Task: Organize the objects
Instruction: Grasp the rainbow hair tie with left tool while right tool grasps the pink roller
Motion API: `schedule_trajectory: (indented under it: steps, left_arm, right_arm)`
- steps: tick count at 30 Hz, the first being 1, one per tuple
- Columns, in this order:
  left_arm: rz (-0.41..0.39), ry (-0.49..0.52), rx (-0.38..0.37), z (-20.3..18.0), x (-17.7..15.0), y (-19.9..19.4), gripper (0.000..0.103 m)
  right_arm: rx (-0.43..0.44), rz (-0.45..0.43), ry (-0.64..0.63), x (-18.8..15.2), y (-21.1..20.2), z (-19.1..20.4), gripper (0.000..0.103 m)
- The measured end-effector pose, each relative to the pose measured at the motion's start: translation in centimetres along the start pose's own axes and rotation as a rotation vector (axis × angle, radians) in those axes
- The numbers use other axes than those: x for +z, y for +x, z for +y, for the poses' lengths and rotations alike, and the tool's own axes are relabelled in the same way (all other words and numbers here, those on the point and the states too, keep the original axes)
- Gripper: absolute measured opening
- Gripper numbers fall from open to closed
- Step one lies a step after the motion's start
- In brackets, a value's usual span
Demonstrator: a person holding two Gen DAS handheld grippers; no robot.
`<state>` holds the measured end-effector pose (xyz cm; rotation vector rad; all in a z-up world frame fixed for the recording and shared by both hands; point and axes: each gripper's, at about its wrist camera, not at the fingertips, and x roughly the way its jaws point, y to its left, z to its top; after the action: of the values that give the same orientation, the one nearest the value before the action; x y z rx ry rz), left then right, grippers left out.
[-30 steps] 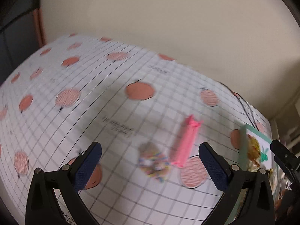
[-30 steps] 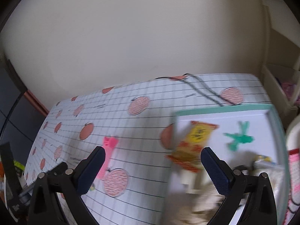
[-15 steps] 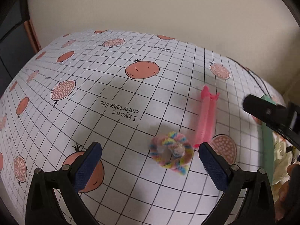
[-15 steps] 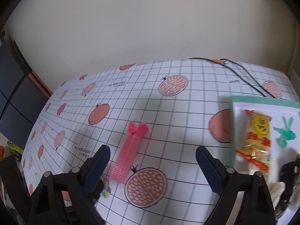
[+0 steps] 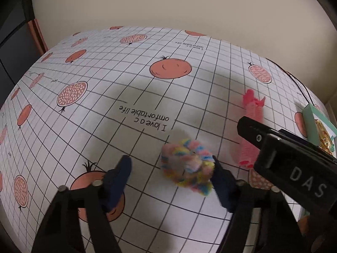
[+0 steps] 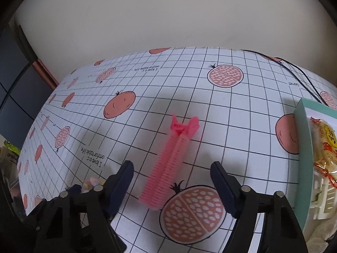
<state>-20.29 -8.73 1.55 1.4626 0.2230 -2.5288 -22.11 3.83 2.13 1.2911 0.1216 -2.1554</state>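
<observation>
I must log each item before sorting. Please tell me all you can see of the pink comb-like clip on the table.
The pink clip looks like plastic: two long rows of fine teeth closed together, with a butterfly-shaped pinch handle at the far end. It lies flat on the checked tablecloth, its near end at the edge of a printed pomegranate. It sits between the open fingers of the right gripper, which do not touch it. A multicoloured fuzzy scrunchie lies apart, to its left.

Rainbow fuzzy scrunchie, pink hair clip, pomegranate-printed grid tablecloth.
</observation>
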Motion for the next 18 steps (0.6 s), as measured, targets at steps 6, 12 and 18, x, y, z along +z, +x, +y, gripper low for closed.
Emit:
schedule_trajectory:
  steps: [6,12,18]
  left_arm:
    - [-0.011,0.005,0.011,0.6,0.1,-0.1,0.045]
    - [-0.009,0.008,0.013,1.0,0.2,-0.1,0.03]
    - [-0.007,0.007,0.006,1.4,0.2,0.0,0.023]
  right_arm:
    - [-0.034,0.012,-0.007,-0.2,0.5,0.3,0.058]
    - [-0.054,0.019,-0.021,-0.4,0.4,0.4,0.033]
    - [-0.071,0.024,-0.056,-1.1,-0.1,0.6,0.03]
